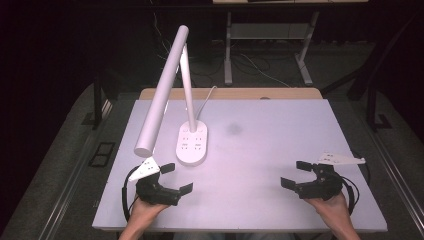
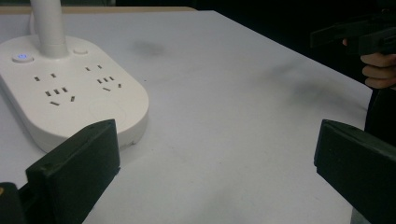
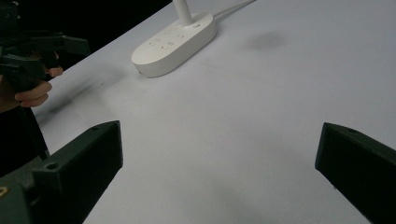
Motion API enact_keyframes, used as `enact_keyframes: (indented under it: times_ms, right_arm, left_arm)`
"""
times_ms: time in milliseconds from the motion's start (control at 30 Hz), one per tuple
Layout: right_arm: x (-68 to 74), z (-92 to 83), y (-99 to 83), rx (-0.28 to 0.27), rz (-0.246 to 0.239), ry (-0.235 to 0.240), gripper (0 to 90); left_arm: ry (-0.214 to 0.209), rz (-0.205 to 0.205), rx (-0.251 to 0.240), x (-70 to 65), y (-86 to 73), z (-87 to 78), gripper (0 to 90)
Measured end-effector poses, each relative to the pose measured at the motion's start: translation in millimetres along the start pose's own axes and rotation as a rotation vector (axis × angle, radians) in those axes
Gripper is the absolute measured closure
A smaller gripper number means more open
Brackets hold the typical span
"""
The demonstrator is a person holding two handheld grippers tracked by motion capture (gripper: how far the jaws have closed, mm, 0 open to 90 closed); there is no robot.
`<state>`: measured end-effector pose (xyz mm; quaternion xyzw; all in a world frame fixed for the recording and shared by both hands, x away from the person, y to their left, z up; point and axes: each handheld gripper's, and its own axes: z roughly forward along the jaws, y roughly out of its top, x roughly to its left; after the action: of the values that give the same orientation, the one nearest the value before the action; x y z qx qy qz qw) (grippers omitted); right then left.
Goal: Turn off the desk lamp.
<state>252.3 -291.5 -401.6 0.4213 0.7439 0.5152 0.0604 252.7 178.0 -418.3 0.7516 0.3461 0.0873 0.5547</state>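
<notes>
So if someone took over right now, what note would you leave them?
Left gripper: open, holding nothing, near the table's front left, just short of the lamp base.
Right gripper: open, holding nothing, front right, far from the lamp.
Lamp: upright at left-centre, its head slanting out over the left gripper; a small blue light glows on the base.
Done: nothing visible yet.
Left: probably reaching for the lamp; the left gripper is nearest.

Dim room, brightly lit table (image 1: pixel 280 150)

Glossy white plastic lamp base (image 2: pixel 70 100), matt grey table (image 1: pixel 280 150), matt black jaws
</notes>
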Motion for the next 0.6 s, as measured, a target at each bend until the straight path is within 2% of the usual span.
enact_keyframes:
  times_ms: [600]
  right_arm:
    - [-0.8,0.8,-1.6,0.028,0.01,0.002,0.7]
  left_arm:
    - [-0.002,-0.005,-0.006,0.1,-0.5,-0.8,0.0]
